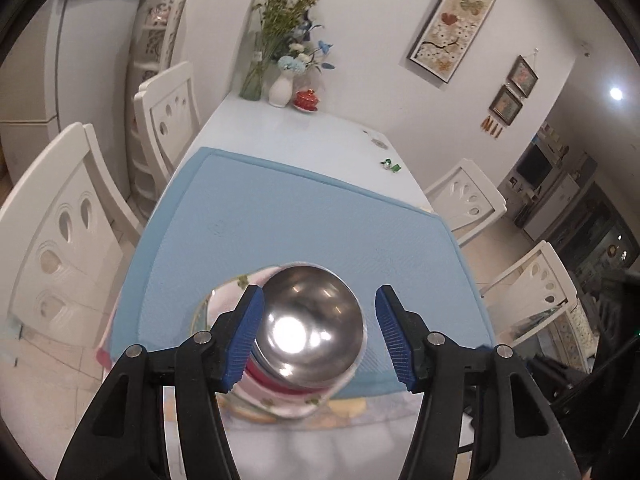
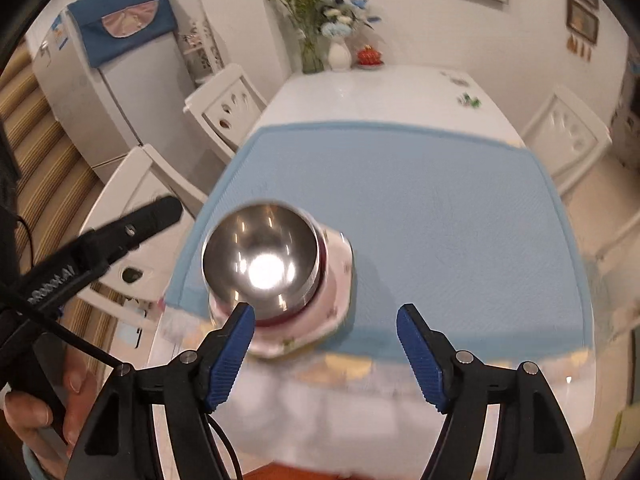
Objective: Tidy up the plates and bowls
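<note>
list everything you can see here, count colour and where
steel bowl: 1, silver, top of the stack at the near edge of the mat
plate: 1 seen, white with floral print, under the bowls
red-rimmed dish: 1, between steel bowl and plate
mat: 1, light blue, on the table
table: 1, white
vases with flowers: 2, one clear, one white, far end of the table
red dish: 1, beside the vases
chairs: 4, white, both sides of the table
fridge: 1, white, blue cover on top
framed pictures: 3, wall
left gripper: blue pads, open above the stack
right gripper: blue pads, open, empty
hand: 1, on the left gripper's handle
</note>
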Motion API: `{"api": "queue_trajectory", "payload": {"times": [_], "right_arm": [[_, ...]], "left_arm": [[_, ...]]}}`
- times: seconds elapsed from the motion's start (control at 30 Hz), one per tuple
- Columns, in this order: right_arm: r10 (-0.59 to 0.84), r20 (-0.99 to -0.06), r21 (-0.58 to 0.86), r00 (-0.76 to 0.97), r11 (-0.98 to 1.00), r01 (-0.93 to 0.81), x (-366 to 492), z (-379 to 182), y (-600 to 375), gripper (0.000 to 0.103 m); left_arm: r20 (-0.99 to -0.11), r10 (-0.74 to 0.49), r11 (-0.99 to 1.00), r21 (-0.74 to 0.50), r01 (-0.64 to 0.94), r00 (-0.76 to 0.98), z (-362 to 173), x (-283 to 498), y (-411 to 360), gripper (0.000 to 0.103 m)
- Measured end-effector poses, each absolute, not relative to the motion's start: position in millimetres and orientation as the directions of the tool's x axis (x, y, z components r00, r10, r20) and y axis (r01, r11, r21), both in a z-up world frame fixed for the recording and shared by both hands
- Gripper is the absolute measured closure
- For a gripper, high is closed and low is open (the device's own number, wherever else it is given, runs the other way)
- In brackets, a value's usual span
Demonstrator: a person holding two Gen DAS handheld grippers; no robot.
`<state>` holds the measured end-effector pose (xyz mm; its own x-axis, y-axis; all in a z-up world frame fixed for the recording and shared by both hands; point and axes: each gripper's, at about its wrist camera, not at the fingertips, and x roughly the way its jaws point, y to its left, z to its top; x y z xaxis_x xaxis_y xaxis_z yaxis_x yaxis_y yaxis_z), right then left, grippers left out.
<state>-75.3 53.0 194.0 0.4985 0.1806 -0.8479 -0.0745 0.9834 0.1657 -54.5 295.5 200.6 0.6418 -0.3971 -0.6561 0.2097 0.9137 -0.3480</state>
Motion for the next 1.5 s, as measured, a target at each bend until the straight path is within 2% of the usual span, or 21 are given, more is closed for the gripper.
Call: {"api": "queue_trajectory", "payload": {"times": [0.23, 0.47, 1.13, 1.37, 1.5], "right_arm": [[0.196, -0.857, 0.217, 0.476, 0.976, -0.009, -135.2, 181.7, 48.1, 0.032], [0.189, -0.867, 0.213, 0.460, 0.977, 0.001, -157.1, 175.7, 58.3, 0.032], [0.014, -0.873, 0.162, 0.488, 0.951, 0.264, -73.6, 162.1, 77.2, 0.032], [-0.010, -0.881, 0.158, 0.473, 0.936, 0.315, -62.1, 159.0, 79.0, 0.032], [0.005, -0.893, 0.165, 0.450, 0.935, 0.315, -54.6, 153.6, 80.1, 0.032]], "left_arm": [[-0.667, -0.395, 0.915, -0.345, 0.208, 0.632, 203.2, -115.7, 283.7, 0.043], [-0.677, -0.393, 0.916, -0.348, 0.200, 0.622, 201.0, -140.8, 293.2, 0.043], [-0.682, -0.455, 0.886, -0.285, 0.365, 0.572, 175.0, -69.3, 314.4, 0.043], [-0.697, -0.489, 0.860, -0.283, 0.425, 0.525, 169.5, -54.8, 308.5, 0.043], [-0.720, -0.468, 0.868, -0.268, 0.418, 0.512, 164.6, -48.5, 307.3, 0.043]]}}
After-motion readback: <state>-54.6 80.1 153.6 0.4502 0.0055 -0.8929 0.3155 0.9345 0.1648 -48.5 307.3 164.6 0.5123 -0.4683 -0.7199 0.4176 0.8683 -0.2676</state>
